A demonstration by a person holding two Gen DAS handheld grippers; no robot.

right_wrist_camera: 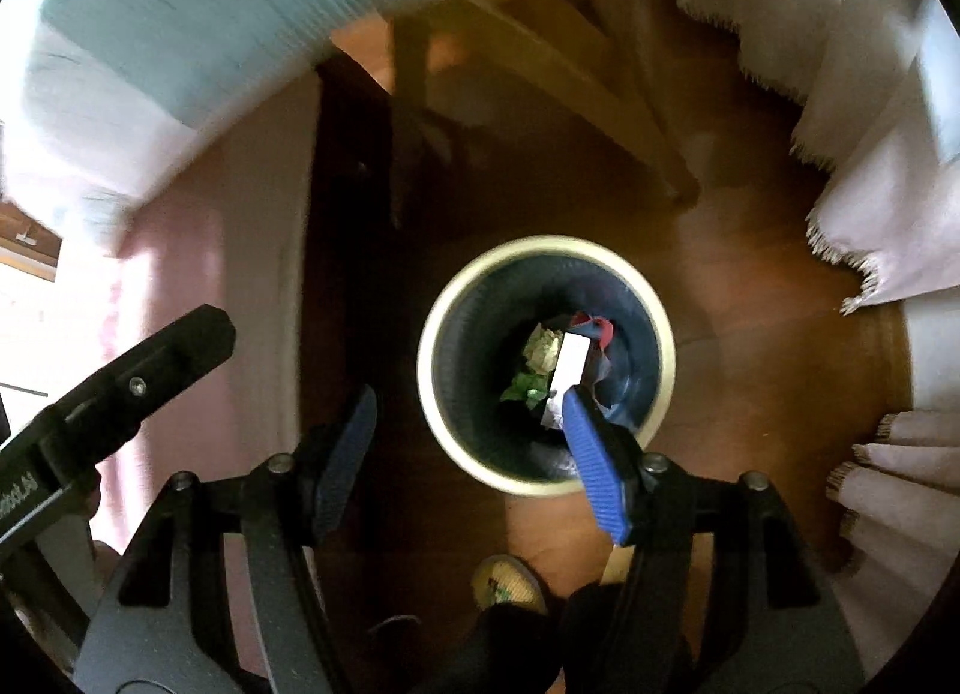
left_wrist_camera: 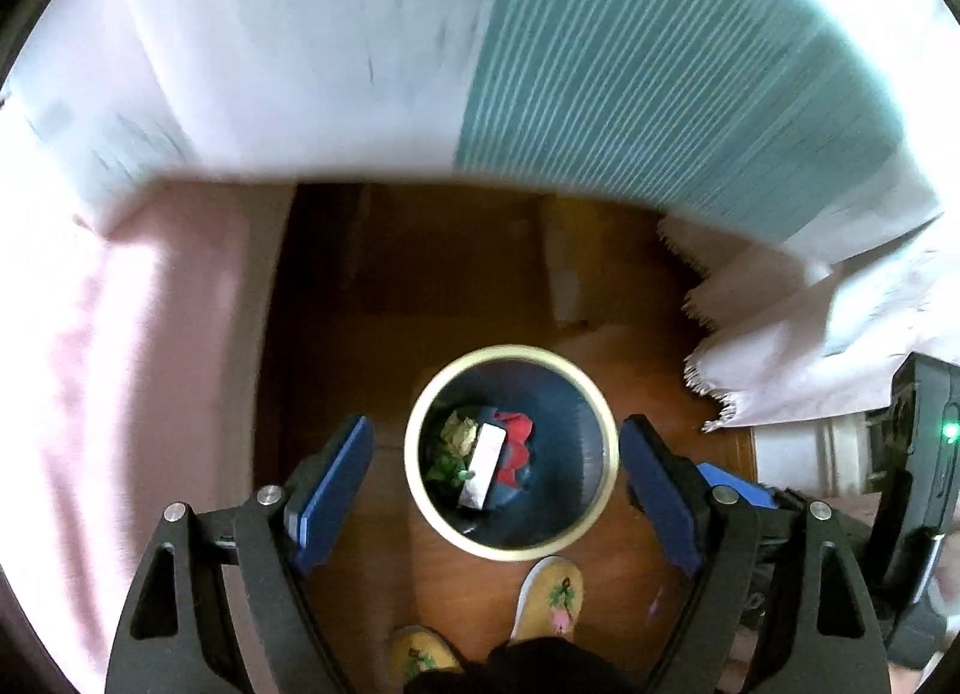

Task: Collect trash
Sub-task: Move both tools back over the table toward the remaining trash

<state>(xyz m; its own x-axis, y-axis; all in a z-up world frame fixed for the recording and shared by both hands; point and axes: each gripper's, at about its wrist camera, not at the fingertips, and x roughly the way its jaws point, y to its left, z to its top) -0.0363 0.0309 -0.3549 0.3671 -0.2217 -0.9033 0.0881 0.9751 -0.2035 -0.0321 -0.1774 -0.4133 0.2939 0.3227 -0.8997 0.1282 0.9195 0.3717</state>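
Observation:
A round dark-blue trash bin with a cream rim [left_wrist_camera: 606, 412] stands on the wooden floor below both grippers, and it also shows in the right wrist view [right_wrist_camera: 663, 328]. Inside lie a white flat box [left_wrist_camera: 486, 466] [right_wrist_camera: 570, 361], crumpled green paper [left_wrist_camera: 456, 442] [right_wrist_camera: 537, 358] and red wrapping [left_wrist_camera: 519, 427] [right_wrist_camera: 603, 328]. My left gripper [left_wrist_camera: 495, 439] is open and empty, high above the bin. My right gripper [right_wrist_camera: 468, 403] is open and empty above the bin's left rim.
A table with a white and teal-striped cloth [left_wrist_camera: 630, 64] overhangs the far side. A pink curtain [left_wrist_camera: 120, 364] hangs at left. White fringed cloth [right_wrist_camera: 870, 202] hangs at right. The person's yellow slippers [left_wrist_camera: 549, 598] stand just before the bin.

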